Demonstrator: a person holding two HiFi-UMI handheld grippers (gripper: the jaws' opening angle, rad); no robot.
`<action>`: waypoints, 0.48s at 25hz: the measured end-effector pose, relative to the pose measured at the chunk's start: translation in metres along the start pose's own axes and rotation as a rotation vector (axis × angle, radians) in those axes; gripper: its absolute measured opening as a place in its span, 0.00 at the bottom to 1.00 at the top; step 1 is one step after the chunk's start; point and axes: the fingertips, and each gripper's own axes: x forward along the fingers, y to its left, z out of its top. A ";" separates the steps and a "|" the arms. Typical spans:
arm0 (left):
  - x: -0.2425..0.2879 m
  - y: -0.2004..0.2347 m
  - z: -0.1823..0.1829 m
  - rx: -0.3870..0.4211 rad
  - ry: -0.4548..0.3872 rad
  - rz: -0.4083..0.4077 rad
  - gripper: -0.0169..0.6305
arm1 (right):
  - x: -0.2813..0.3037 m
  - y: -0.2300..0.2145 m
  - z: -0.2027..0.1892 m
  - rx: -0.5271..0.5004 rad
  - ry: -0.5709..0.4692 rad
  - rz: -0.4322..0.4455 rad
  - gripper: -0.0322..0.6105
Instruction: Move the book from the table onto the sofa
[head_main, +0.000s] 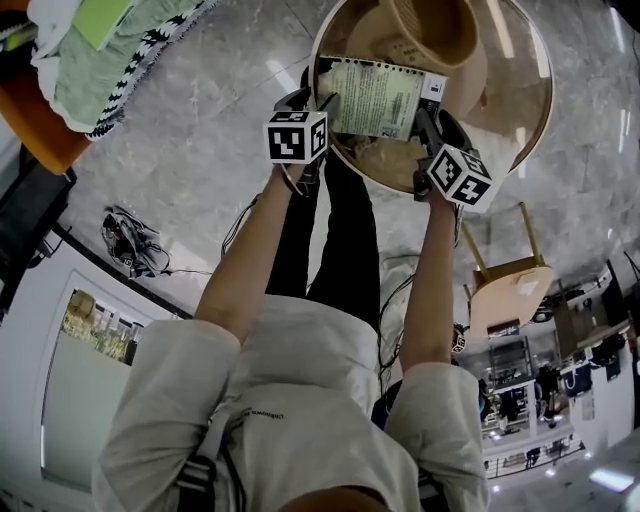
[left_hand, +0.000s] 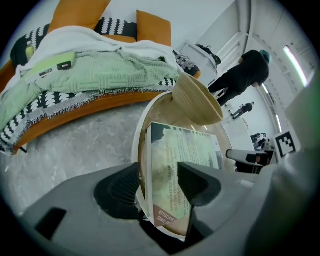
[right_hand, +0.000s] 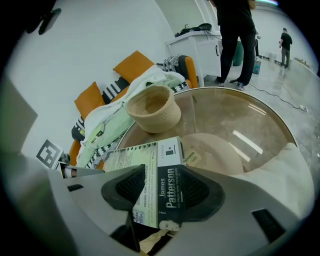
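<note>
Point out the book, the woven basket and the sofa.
book (head_main: 375, 98): head view, middle of its pale cover.
woven basket (right_hand: 154, 119): right gripper view, its outer wall.
sofa (left_hand: 152, 27): left gripper view, an orange back cushion.

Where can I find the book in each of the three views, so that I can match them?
Head view: top centre, the book lies on the round table between the left gripper and the right gripper.
Left gripper view: lower centre, the book between that gripper's jaws.
Right gripper view: lower centre, the book, spine facing the camera, between that gripper's jaws.
Shared landmark: the woven basket, beyond the book.
</note>
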 end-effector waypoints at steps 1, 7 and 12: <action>0.002 0.000 -0.001 0.000 0.010 -0.008 0.38 | 0.002 0.000 0.000 0.007 -0.001 0.008 0.35; 0.010 -0.001 0.006 0.006 0.026 -0.042 0.39 | 0.013 -0.005 -0.006 0.028 0.037 0.014 0.38; 0.015 -0.010 0.001 0.049 0.078 -0.087 0.39 | 0.011 -0.005 -0.008 -0.011 0.044 -0.023 0.38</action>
